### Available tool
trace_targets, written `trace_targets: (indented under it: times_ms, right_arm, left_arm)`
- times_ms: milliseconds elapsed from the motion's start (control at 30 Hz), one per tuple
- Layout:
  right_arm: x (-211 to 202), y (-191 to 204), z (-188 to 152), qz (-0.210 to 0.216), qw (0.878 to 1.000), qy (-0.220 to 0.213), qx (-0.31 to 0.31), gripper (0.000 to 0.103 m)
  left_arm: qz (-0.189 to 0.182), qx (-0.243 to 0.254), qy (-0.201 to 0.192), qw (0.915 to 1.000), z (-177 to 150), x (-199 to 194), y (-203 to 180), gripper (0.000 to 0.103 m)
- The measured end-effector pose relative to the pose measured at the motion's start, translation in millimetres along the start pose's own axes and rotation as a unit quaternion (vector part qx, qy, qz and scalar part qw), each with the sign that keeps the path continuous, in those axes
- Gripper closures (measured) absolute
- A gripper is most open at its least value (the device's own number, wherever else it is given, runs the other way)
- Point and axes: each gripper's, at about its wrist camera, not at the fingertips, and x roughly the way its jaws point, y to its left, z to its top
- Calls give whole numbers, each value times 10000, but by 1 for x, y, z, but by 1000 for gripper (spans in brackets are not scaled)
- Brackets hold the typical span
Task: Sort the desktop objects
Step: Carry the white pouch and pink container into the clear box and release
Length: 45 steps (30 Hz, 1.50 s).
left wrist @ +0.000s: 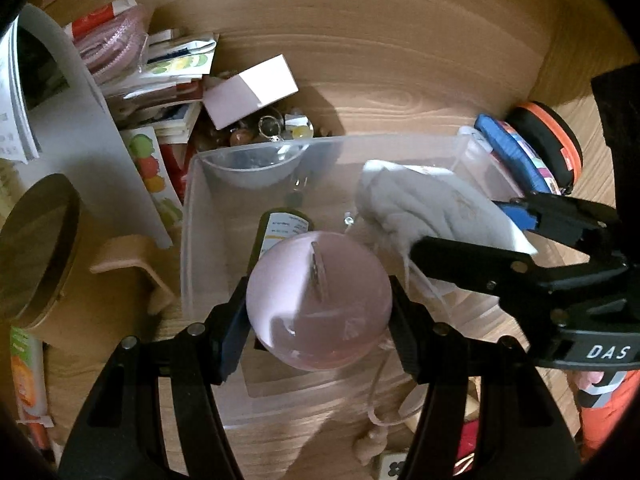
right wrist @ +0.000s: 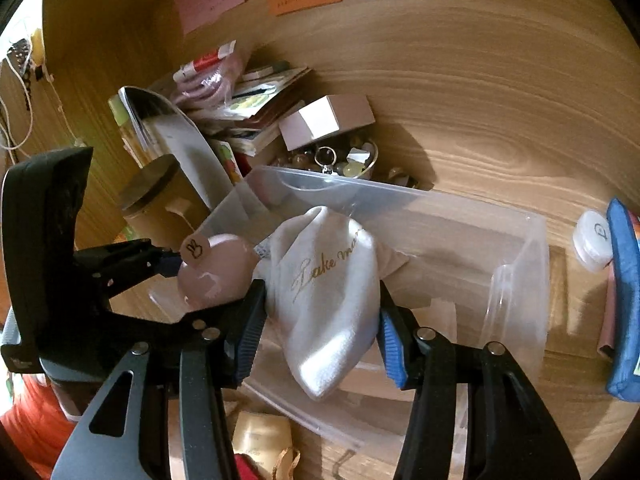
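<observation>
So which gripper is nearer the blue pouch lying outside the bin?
Right. The right gripper, holding the white bag, is on the blue pouch's side; the left gripper holds the pink ball farther off.

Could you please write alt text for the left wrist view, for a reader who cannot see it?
The left gripper holds a round pink case above a clear plastic bin on a wooden desk. From the right, the right gripper holds a white cloth pouch over the same bin, which has a dark bottle inside.
</observation>
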Motion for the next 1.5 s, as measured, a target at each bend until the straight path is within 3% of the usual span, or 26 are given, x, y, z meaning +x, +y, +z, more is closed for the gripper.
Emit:
trace_targets:
  times_ms: [433,633,933,1500]
  right_arm:
    - [28,-5,9,-169,9987,441,-172,51]
    - [26,-9,9,-250,9983,513,-99,40]
    - [-8,-14,3,-302,9993,228,11,36]
    - [-51,0,-23,-240,9996,-101,58,29]
  left_arm:
    - [69,306,41,9995,0,6,-7,41]
    - [123,333,62,9993,2,8,-8,41]
    - [-54,174,100,9998,-2,4,-5,41]
    - [-36,-162,63,9998,-12,-18,1,38]
